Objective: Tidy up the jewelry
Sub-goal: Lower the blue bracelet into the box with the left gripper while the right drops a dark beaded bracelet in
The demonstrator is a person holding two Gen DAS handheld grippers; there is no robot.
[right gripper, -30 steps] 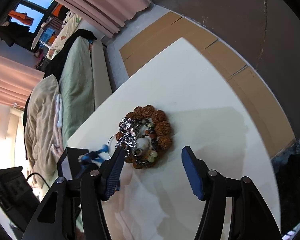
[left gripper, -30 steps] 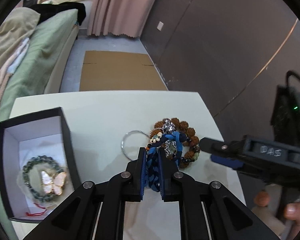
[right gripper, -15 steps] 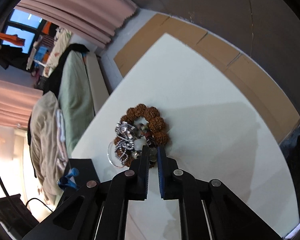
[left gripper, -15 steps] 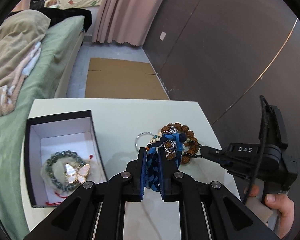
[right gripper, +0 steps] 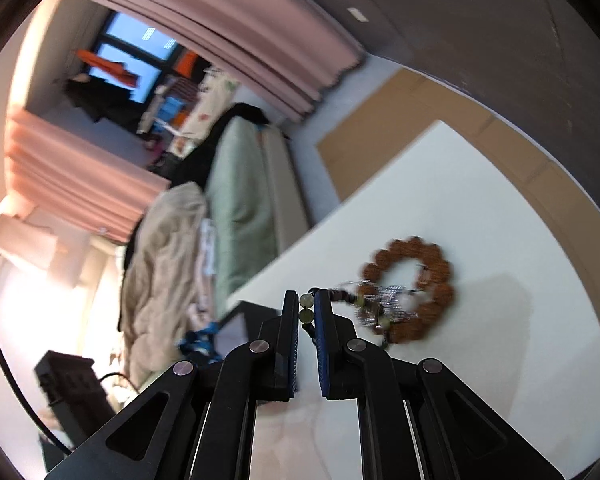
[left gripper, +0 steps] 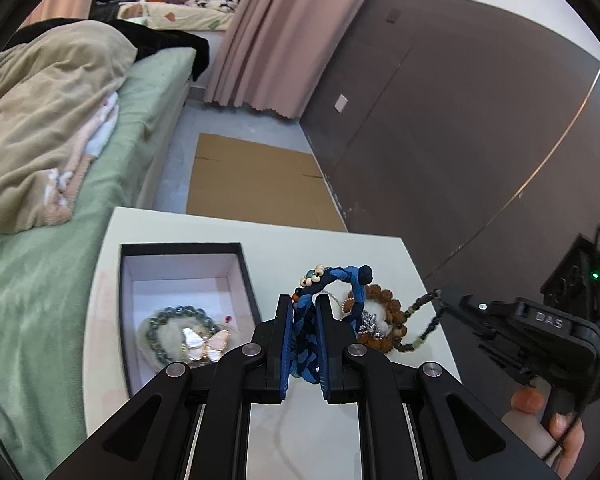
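On the counter an open box sits to the left, with a beaded bracelet and a butterfly piece inside it. To its right lies a cluster of seed-bead bracelets. A bed runs along the counter's left, and flattened cardboard lies on the floor behind it

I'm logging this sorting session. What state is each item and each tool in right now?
Left tool: shut on the blue braided bracelet, lifted off the table.
Right tool: shut on the dark bead strand, pulled taut from the pile.
Brown seed bracelet: lying flat on the table.
Black box: open, no lid on it.
Green bead bracelet: lying in the box.
Butterfly piece: lying in the box.
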